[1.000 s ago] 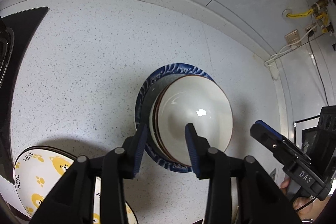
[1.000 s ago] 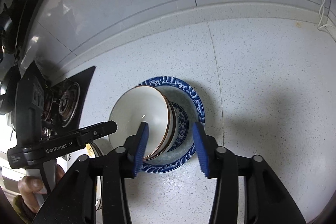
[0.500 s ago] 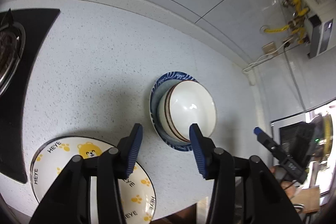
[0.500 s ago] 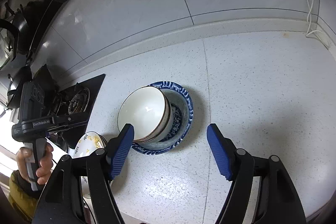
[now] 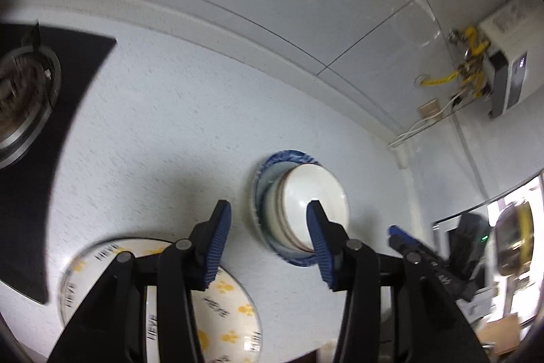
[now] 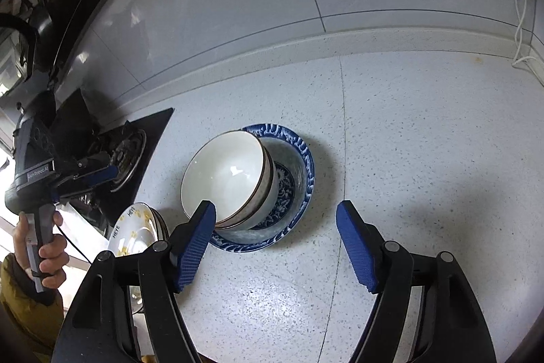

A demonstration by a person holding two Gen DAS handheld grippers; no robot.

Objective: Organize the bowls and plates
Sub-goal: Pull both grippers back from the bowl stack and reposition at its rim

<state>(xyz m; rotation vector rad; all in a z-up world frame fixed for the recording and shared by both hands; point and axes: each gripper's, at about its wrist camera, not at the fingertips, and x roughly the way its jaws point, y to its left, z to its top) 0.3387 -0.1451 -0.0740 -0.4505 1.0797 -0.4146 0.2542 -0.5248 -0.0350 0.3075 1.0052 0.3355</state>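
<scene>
White stacked bowls point(image 6: 227, 176) sit tilted in the blue-patterned bowl point(image 6: 299, 159) on the counter point(image 6: 425, 142), ahead of both grippers. Right gripper point(image 6: 275, 244) and left gripper point(image 5: 268, 240): wide apart, empty, now farther back than earlier.

Stacked bowls on the speckled counter, right gripper held above them

The right gripper point(image 6: 275, 245) hangs with its blue pads spread wide and empty. Just beyond its left pad, white bowls point(image 6: 226, 177) sit nested and tilted in a blue patterned bowl point(image 6: 295, 172). At eight o'clock lies a bear-print plate point(image 6: 132, 227); at nine o'clock a hand point(image 6: 47, 256) grips the left gripper point(image 6: 85, 174) over the stove point(image 6: 136, 155).
</scene>
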